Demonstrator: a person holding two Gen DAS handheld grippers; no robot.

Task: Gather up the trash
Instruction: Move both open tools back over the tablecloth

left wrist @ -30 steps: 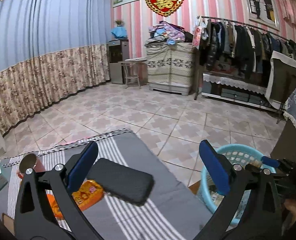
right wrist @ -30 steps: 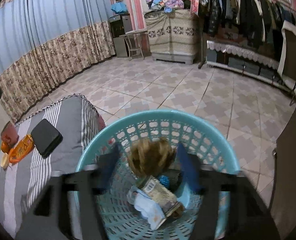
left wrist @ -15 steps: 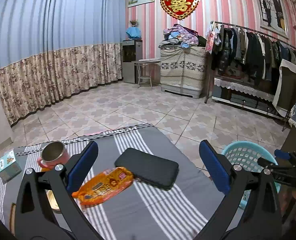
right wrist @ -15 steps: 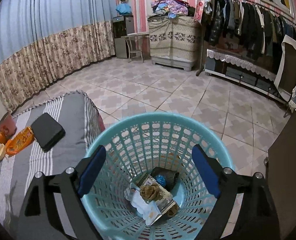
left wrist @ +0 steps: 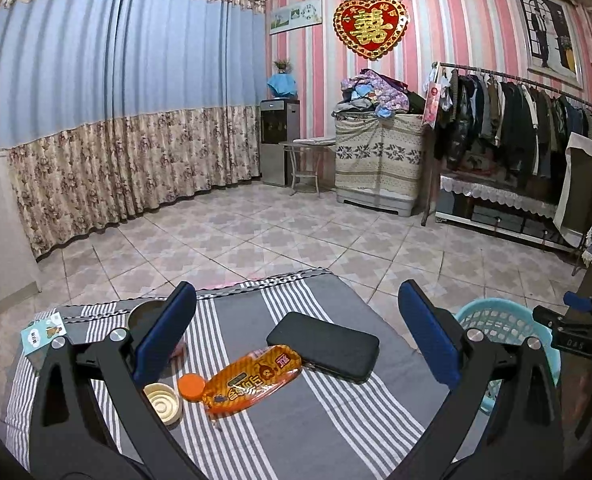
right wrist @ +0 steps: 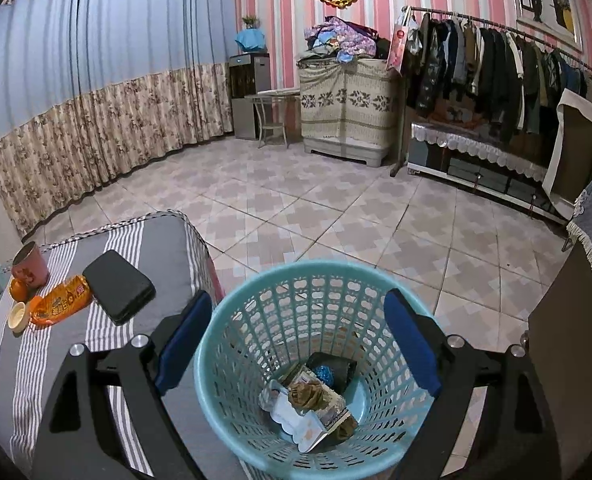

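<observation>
An orange snack wrapper (left wrist: 251, 378) lies on the grey striped table (left wrist: 316, 436), with an orange cap (left wrist: 191, 386) and a cream lid (left wrist: 159, 399) to its left. My left gripper (left wrist: 296, 344) is open and empty, above and around the wrapper. My right gripper (right wrist: 296, 348) is open and empty over the teal basket (right wrist: 255, 292), which holds crumpled brown trash (right wrist: 310, 394) and paper scraps. The wrapper also shows in the right wrist view (right wrist: 61, 300). The basket also shows in the left wrist view (left wrist: 496, 324).
A black case (left wrist: 323, 346) lies right of the wrapper. A pink mug (right wrist: 29, 266) and a small teal box (left wrist: 41, 334) stand at the table's far left. Tiled floor (left wrist: 296, 236) lies beyond, with a clothes rack (left wrist: 516, 128) at the right.
My right gripper opened and dropped the brown trash into the basket, then rose. My left gripper moved back and up, so the wrapper, cap and lid now lie between its fingers.
</observation>
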